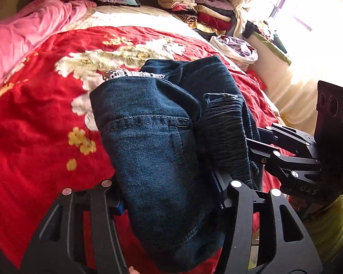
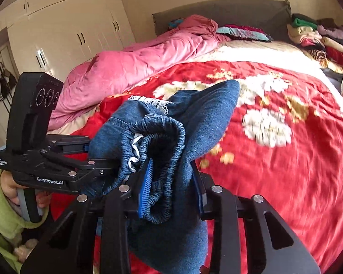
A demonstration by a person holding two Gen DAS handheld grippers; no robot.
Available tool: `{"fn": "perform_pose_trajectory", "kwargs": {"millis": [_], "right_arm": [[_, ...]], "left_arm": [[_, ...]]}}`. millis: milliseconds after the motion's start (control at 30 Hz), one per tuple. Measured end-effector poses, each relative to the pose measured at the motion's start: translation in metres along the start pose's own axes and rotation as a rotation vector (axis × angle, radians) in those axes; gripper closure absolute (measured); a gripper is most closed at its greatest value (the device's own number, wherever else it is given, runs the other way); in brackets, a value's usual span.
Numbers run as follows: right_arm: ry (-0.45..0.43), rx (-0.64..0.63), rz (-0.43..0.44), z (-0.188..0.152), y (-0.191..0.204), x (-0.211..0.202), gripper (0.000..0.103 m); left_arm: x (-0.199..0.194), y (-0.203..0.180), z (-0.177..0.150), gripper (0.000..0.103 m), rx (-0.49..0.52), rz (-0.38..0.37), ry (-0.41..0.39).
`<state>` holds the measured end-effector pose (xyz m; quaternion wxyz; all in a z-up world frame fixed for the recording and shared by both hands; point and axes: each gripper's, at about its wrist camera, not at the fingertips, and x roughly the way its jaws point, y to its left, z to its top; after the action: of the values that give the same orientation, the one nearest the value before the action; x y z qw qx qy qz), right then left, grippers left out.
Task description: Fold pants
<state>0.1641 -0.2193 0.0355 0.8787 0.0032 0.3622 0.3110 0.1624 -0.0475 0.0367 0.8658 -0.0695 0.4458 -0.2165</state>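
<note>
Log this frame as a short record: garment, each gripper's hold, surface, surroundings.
garment: blue jeans, bunched, lifted over the bed
left gripper: shut on denim near the pocket seam
right gripper: shut on the elastic waistband
surface: red floral blanket
surroundings: pink quilt, stacked clothes by the headboard
fold state: not yet laid flat

Daylight from window [image 1: 308,11], blown out to white w/ glare over the curtain [image 1: 292,86] beside it. Bedspread [image 1: 45,125] lit bright, reds oversaturated. Heavy fisheye bend + dark vignette at corners, both views. Motion blur on right-wrist view's right side; soft detail on wardrobe [image 2: 64,22].
</note>
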Motion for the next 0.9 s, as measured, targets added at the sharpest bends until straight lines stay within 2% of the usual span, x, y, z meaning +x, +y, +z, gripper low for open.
{"fn": "perform_pose_trajectory", "kwargs": {"millis": [433, 900], "right_arm": [[0.004, 0.014, -0.017, 0.028, -0.021, 0.030, 0.073], [0.048, 0.053, -0.047, 0.027, -0.040, 0.056, 0.073]], "left_arm": [[0.017, 0.019, 0.037, 0.058, 0.003, 0.032, -0.006], [0.039, 0.036, 0.041, 0.058, -0.022, 0.033, 0.018]]}}
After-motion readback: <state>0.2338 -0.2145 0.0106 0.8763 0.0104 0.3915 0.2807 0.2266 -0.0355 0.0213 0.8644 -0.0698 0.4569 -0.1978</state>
